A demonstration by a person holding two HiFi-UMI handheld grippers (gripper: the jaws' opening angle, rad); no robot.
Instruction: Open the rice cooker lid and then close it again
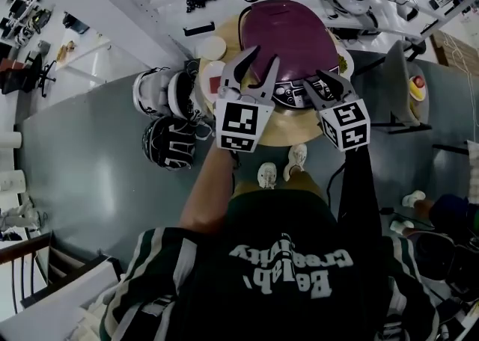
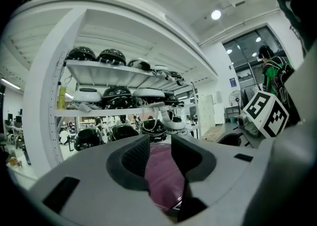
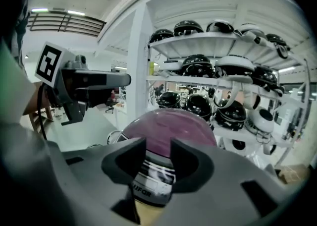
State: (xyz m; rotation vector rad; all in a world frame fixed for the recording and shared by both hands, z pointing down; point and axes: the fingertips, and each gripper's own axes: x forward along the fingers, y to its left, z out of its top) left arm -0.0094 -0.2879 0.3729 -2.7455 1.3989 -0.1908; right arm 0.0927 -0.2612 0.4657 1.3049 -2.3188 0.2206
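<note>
The rice cooker, with a purple domed lid (image 1: 288,33) that lies down on its body, stands on a round wooden table (image 1: 288,128). Its control panel (image 1: 293,95) faces me. My left gripper (image 1: 266,55) hovers over the lid's front left, jaws apart and empty; in the left gripper view the lid (image 2: 166,180) shows beyond the left gripper (image 2: 161,156). My right gripper (image 1: 322,81) is at the front right by the panel, tilted down. In the right gripper view the lid (image 3: 168,128) and panel (image 3: 151,183) lie past the right gripper (image 3: 158,163), whose jaws stand apart with nothing gripped.
A white bowl (image 1: 212,48) sits on the table's left side. Helmets (image 1: 169,119) lie on the floor to the left. White shelves of helmets (image 3: 218,79) stand behind the cooker. A person in green (image 2: 273,71) stands far right. A side stand with a yellow dish (image 1: 417,90) is at right.
</note>
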